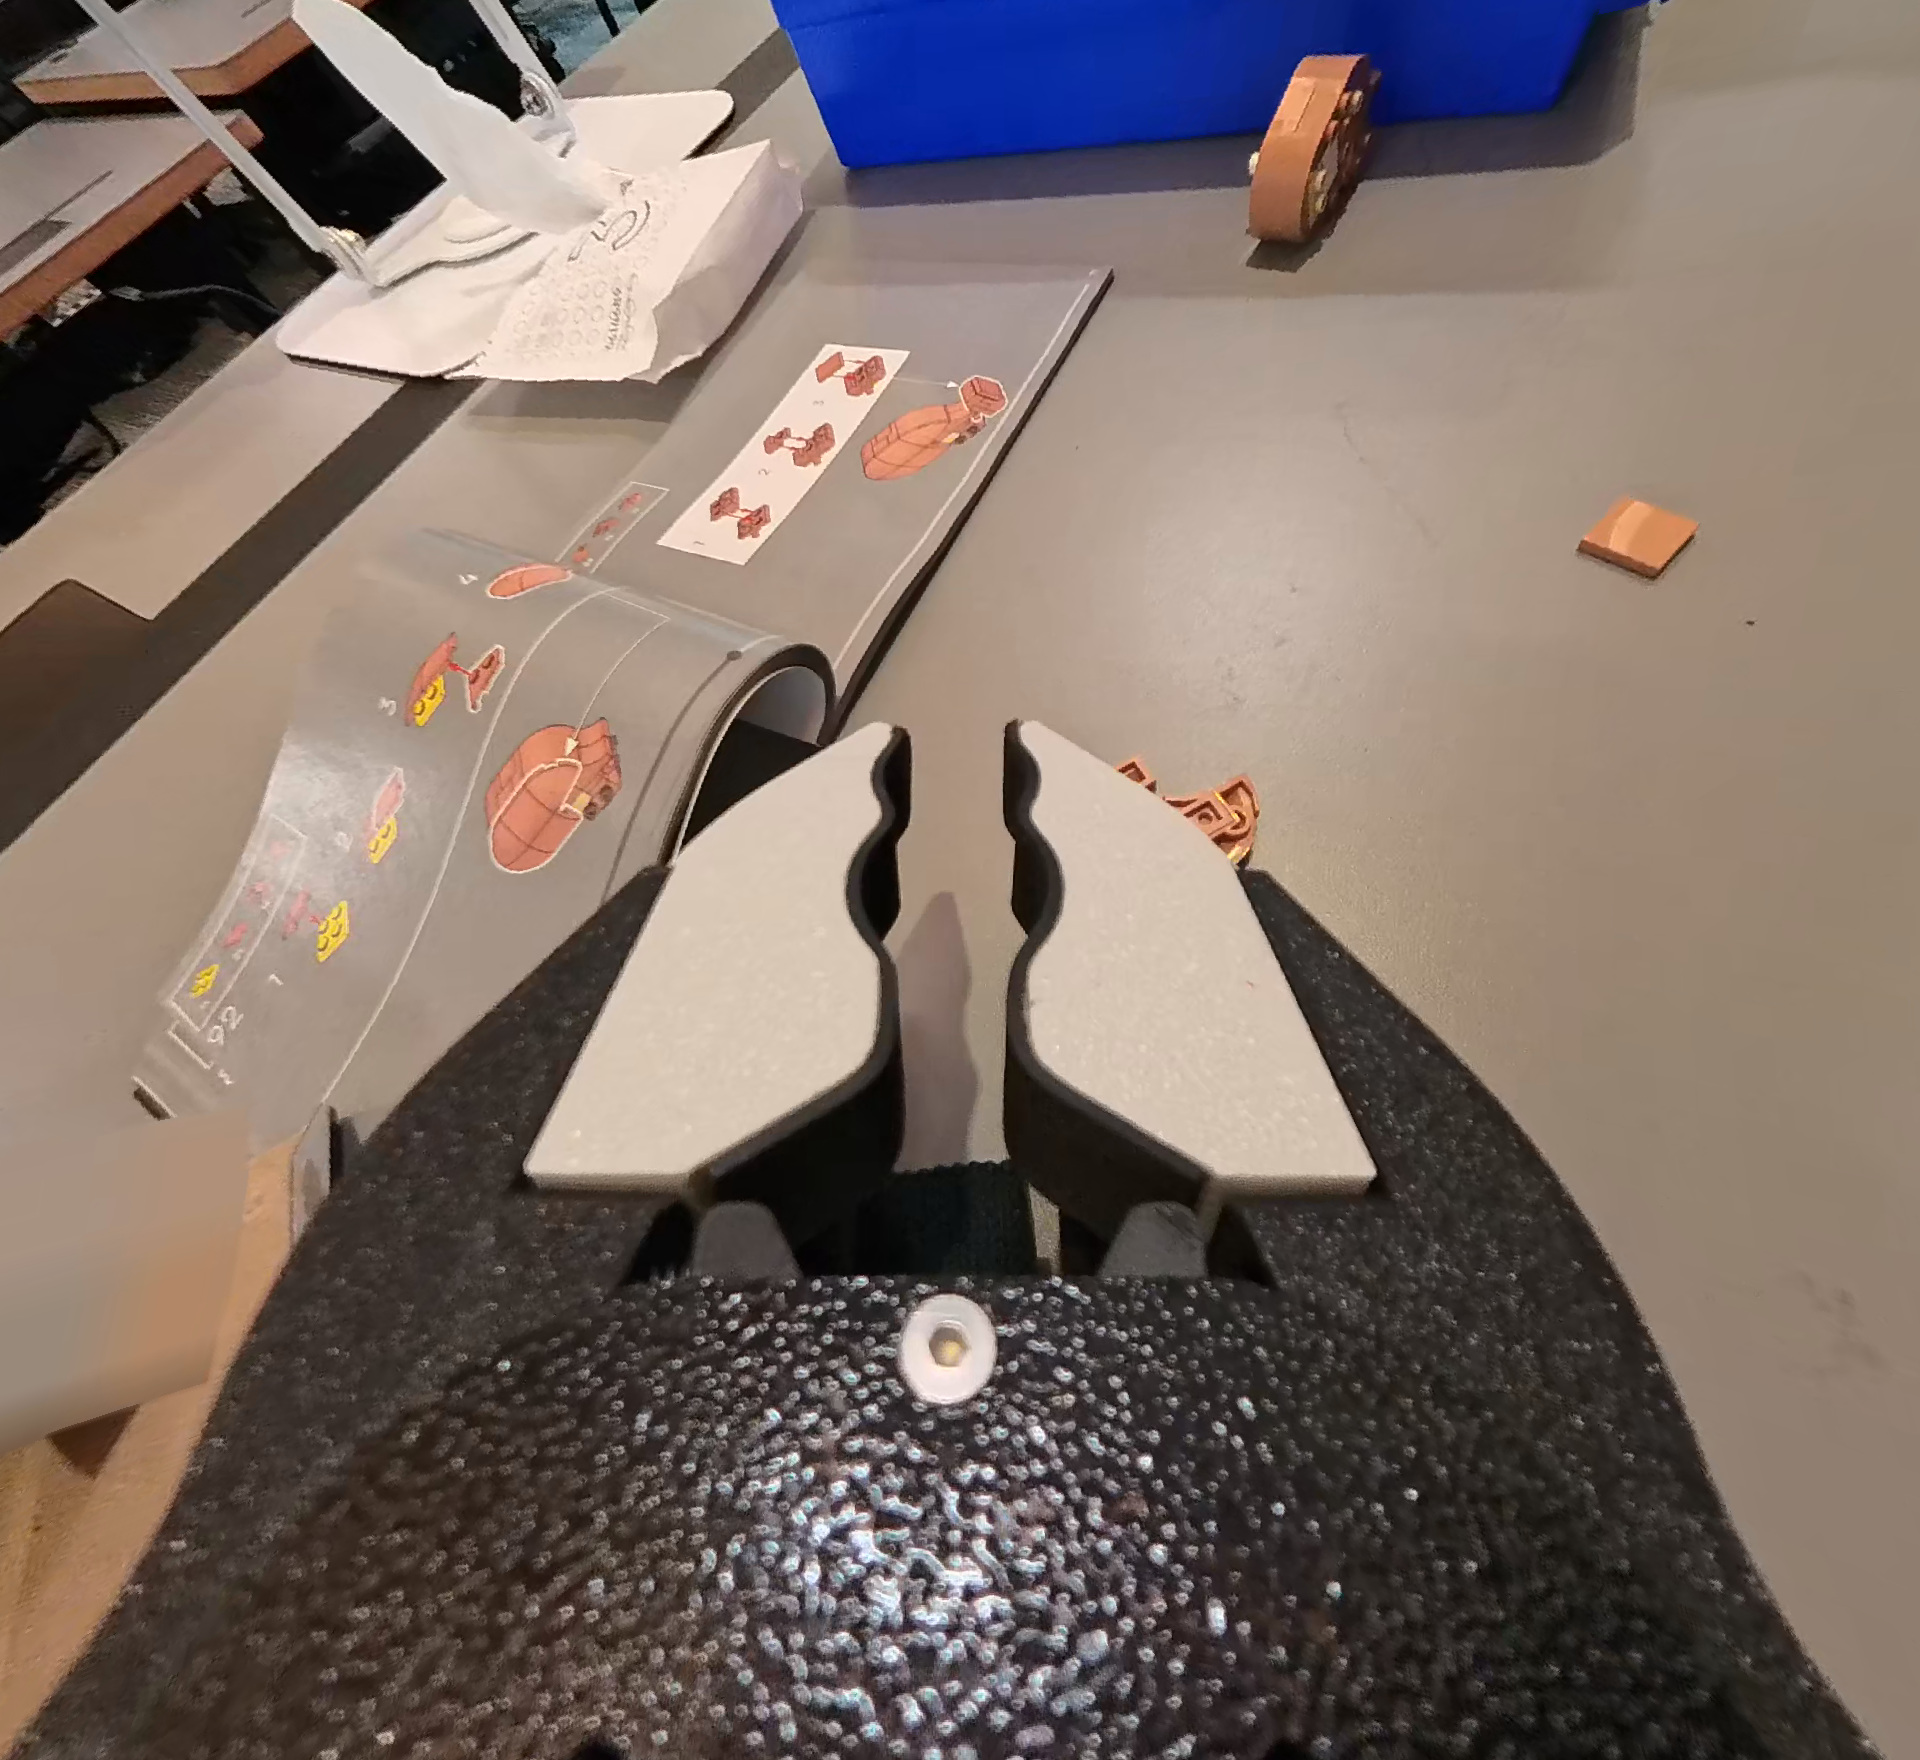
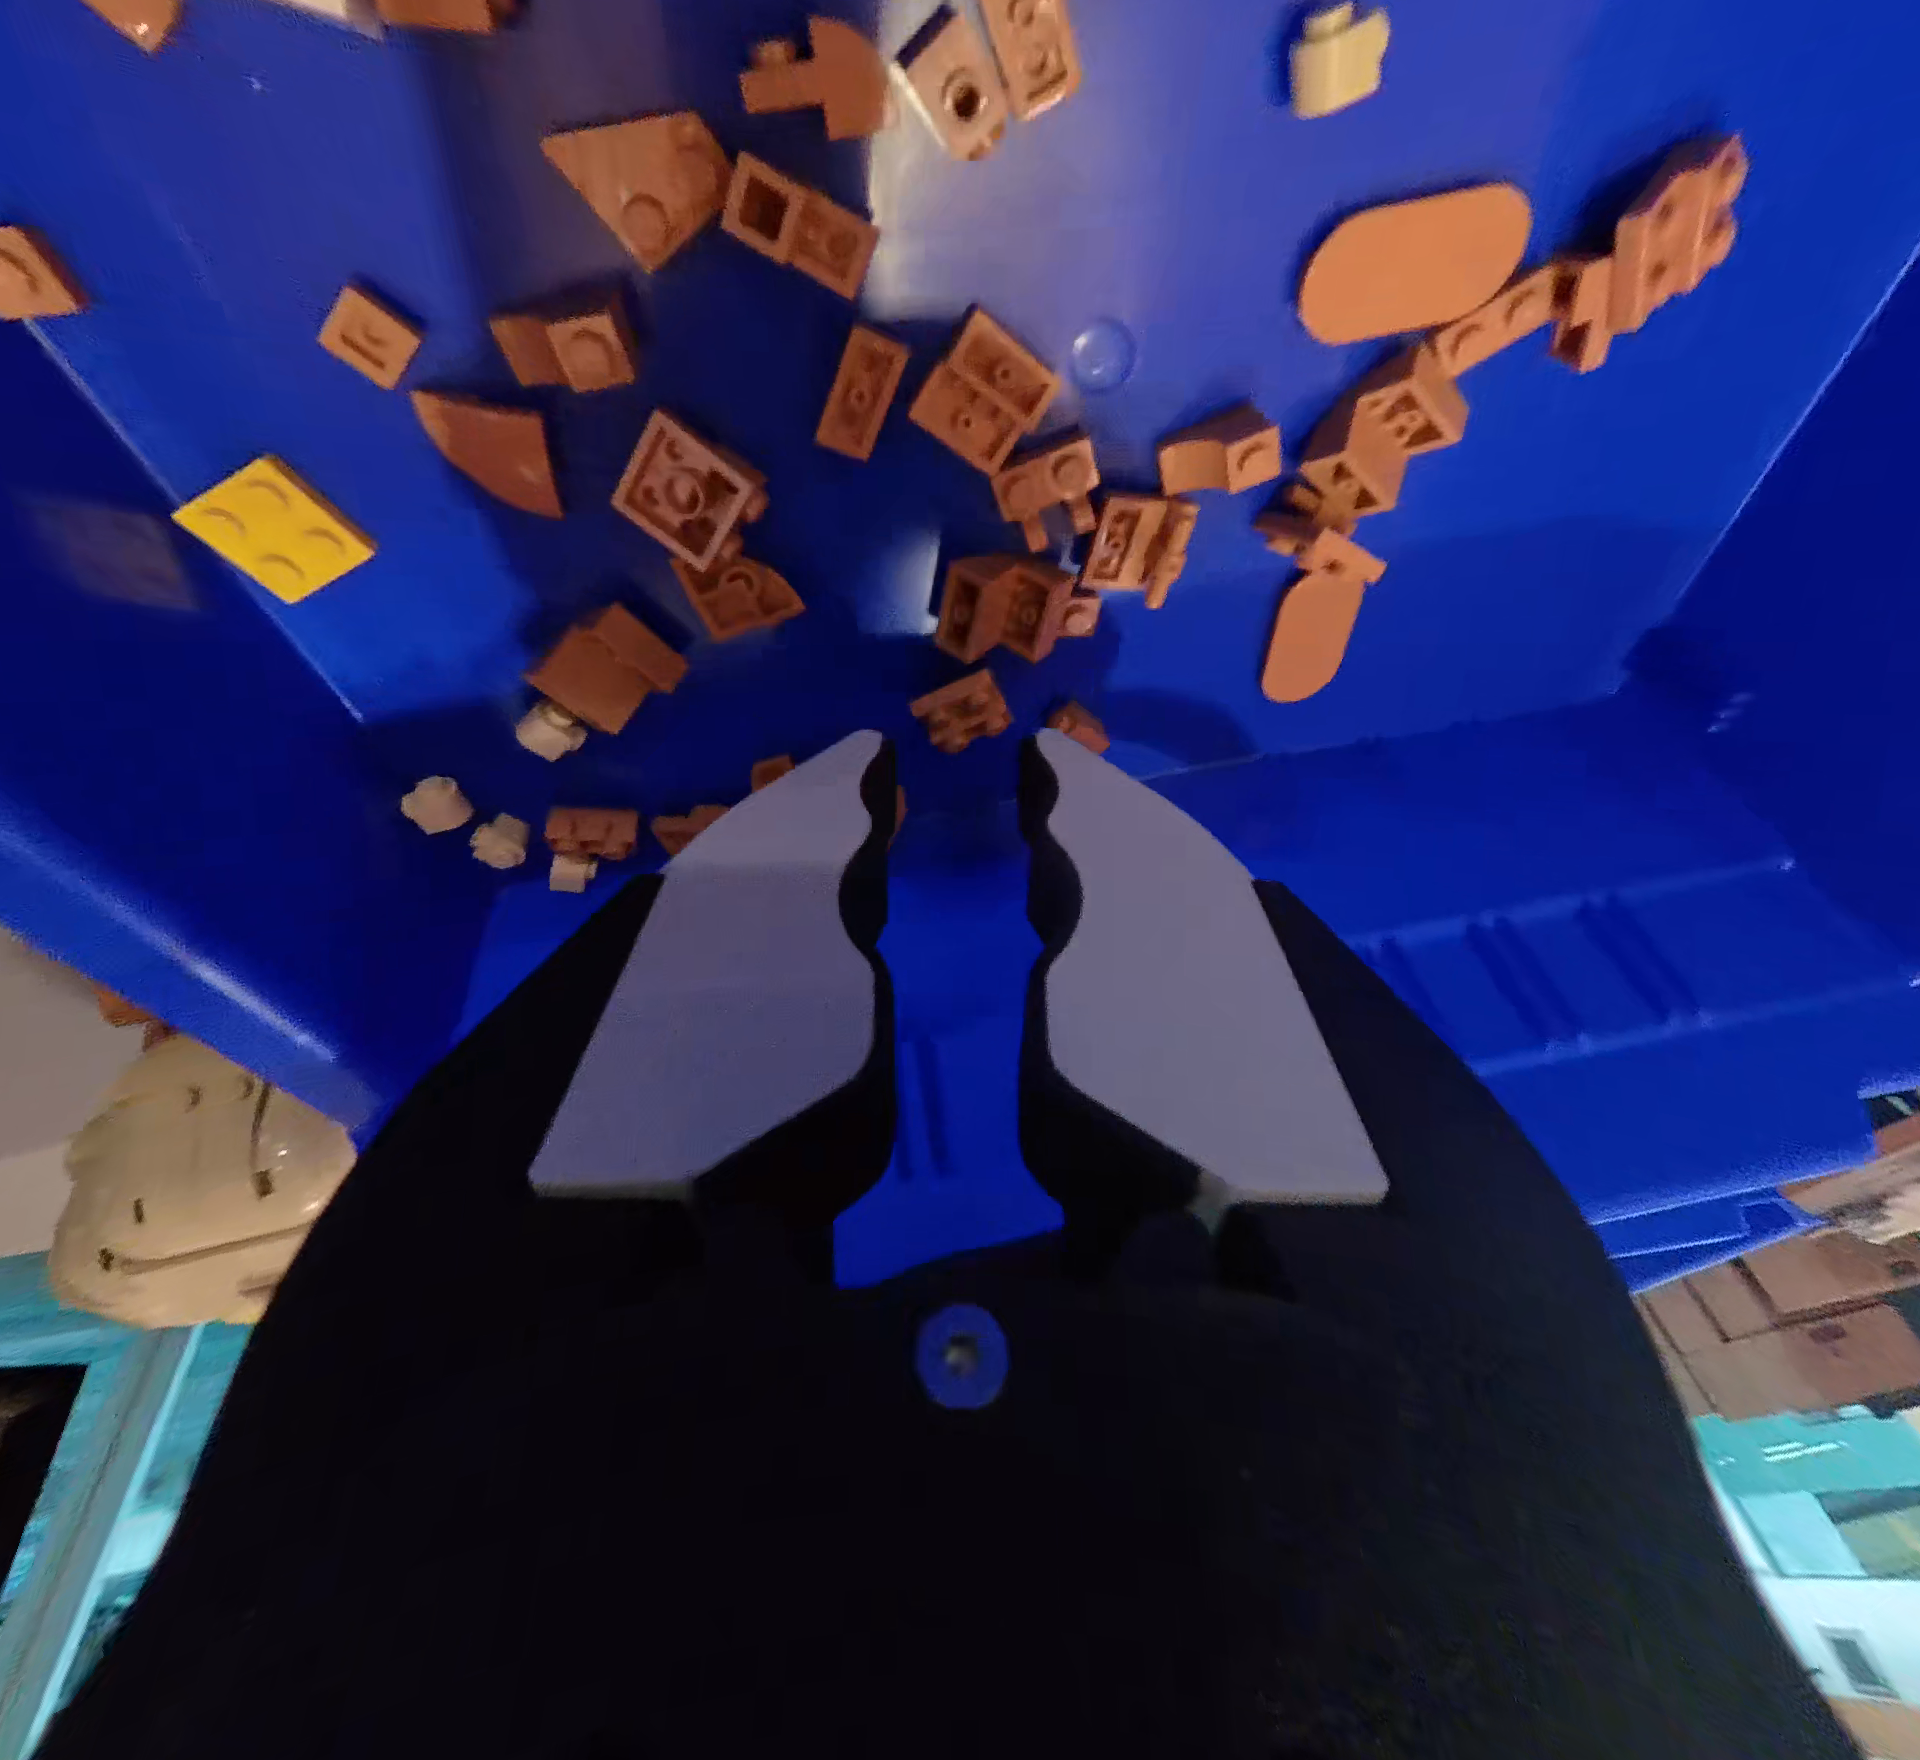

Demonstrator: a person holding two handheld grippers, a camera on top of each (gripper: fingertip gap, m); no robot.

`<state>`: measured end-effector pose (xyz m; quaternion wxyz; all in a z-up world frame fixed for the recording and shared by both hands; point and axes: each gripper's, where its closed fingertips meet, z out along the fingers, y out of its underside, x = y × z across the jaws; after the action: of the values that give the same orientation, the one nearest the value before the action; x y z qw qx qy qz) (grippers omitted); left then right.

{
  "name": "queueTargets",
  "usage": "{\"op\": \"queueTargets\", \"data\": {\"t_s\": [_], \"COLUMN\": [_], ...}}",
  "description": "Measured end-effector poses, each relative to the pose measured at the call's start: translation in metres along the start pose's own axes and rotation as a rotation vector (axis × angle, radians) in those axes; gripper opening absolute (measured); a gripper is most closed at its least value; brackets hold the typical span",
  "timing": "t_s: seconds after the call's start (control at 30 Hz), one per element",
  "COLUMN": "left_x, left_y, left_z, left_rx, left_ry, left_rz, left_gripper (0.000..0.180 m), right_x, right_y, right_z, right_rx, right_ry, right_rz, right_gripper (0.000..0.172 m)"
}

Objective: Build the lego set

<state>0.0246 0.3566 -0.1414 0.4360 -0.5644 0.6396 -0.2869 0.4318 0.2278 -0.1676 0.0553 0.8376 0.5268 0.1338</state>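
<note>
Plainly, the left tool [image 1: 956, 744] hovers low over the grey table [image 1: 1403, 775], its 2 grey fingers [image 1: 790, 879] parted by a narrow gap with only bare table showing between them. Just beside its right finger lies a small cluster of brown plastic bricks [image 1: 1205, 801], partly hidden. To its left an open grey instruction booklet [image 1: 831, 484] lies with 1 page curled up. Farther off stand a brown rounded brick assembly [image 1: 1311, 147] against the blue plastic bin [image 1: 1195, 27], and a flat brown square tile [image 1: 1636, 538] well apart to the right.

The right tool [image 2: 951, 754] points down into the bin, over its blue floor [image 2: 1351, 48], the fingers slightly apart and holding nothing. A small brown brick [image 2: 961, 708] lies just ahead of the tips among scattered brown pieces; a yellow 2-by-2 plate [image 2: 272, 528] lies off to the left.

Such bricks look light, stiff and smooth, likely to slip unless pinched across flat opposite sides.
</note>
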Motion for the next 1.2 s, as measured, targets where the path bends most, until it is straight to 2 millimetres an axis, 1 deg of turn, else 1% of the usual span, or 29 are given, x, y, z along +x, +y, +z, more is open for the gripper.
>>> {"op": "queueTargets", "data": {"t_s": [0.07, 0.17, 0.2, 0.23, 0.27, 0.3, 0.37, 0.4, 0.43, 0.47, 0.5, 0.6, 0.67, 0.87, 1.07, 1.13, 1.2], "left_x": [0.000, -0.001, -0.001, -0.002, -0.002, -0.002, -0.004, -0.005, -0.005, -0.006, -0.006, -0.006, -0.005, -0.006, -0.006, -0.006, -0.005], "left_y": [0.000, 0.000, 0.000, -0.001, -0.001, -0.001, -0.002, -0.002, -0.002, -0.003, -0.003, -0.002, -0.002, -0.002, -0.001, -0.001, -0.001], "left_z": [0.000, 0.000, 0.000, -0.001, -0.001, -0.001, -0.002, -0.002, -0.002, -0.002, -0.003, -0.002, -0.002, -0.002, -0.002, -0.002, -0.002], "left_rx": [0.001, 0.002, 0.004, 0.007, 0.011, 0.014, 0.019, 0.022, 0.024, 0.026, 0.026, 0.022, 0.019, 0.019, 0.015, 0.013, 0.014], "left_ry": [-0.001, -0.004, -0.006, -0.006, -0.007, -0.007, -0.009, -0.009, -0.009, -0.008, -0.007, -0.006, -0.006, -0.016, -0.011, -0.010, -0.007], "left_rz": [0.000, -0.005, -0.008, -0.010, -0.012, -0.017, -0.029, -0.035, -0.041, -0.045, -0.048, -0.048, -0.041, -0.039, -0.046, -0.042, -0.036], "left_gripper": [0.016, 0.016, 0.016, 0.016, 0.016, 0.016, 0.016, 0.016, 0.016, 0.016, 0.016, 0.016, 0.016, 0.016, 0.016, 0.016, 0.016], "right_x": [0.002, 0.000, 0.000, 0.000, 0.000, 0.000, 0.001, 0.000, -0.004, -0.008, -0.011, -0.021, -0.024, -0.021, -0.022, -0.019, -0.016], "right_y": [-0.002, 0.001, 0.000, -0.006, -0.017, -0.031, -0.055, -0.059, -0.058, -0.056, -0.052, -0.049, -0.051, -0.055, -0.051, -0.044, -0.031], "right_z": [0.002, 0.003, -0.002, -0.011, -0.026, -0.047, -0.104, -0.130, -0.150, -0.160, -0.164, -0.159, -0.154, -0.146, -0.142, -0.133, -0.115], "right_rx": [-0.002, -0.029, -0.010, 0.057, 0.172, 0.319, 0.657, 0.785, 0.859, 0.885, 0.875, 0.808, 0.786, 0.765, 0.748, 0.687, 0.565], "right_ry": [0.003, -0.004, 0.003, 0.004, 0.001, 0.005, 0.051, 0.074, 0.094, 0.124, 0.153, 0.156, 0.147, 0.138, 0.134, 0.139, 0.141], "right_rz": [-0.009, -0.018, -0.008, 0.022, 0.069, 0.114, 0.179, 0.209, 0.220, 0.215, 0.204, 0.183, 0.177, 0.172, 0.178, 0.178, 0.167], "right_gripper": [0.023, 0.025, 0.025, 0.025, 0.025, 0.025, 0.025, 0.024, 0.023, 0.023, 0.023, 0.025, 0.025, 0.026, 0.026, 0.026, 0.026]}}
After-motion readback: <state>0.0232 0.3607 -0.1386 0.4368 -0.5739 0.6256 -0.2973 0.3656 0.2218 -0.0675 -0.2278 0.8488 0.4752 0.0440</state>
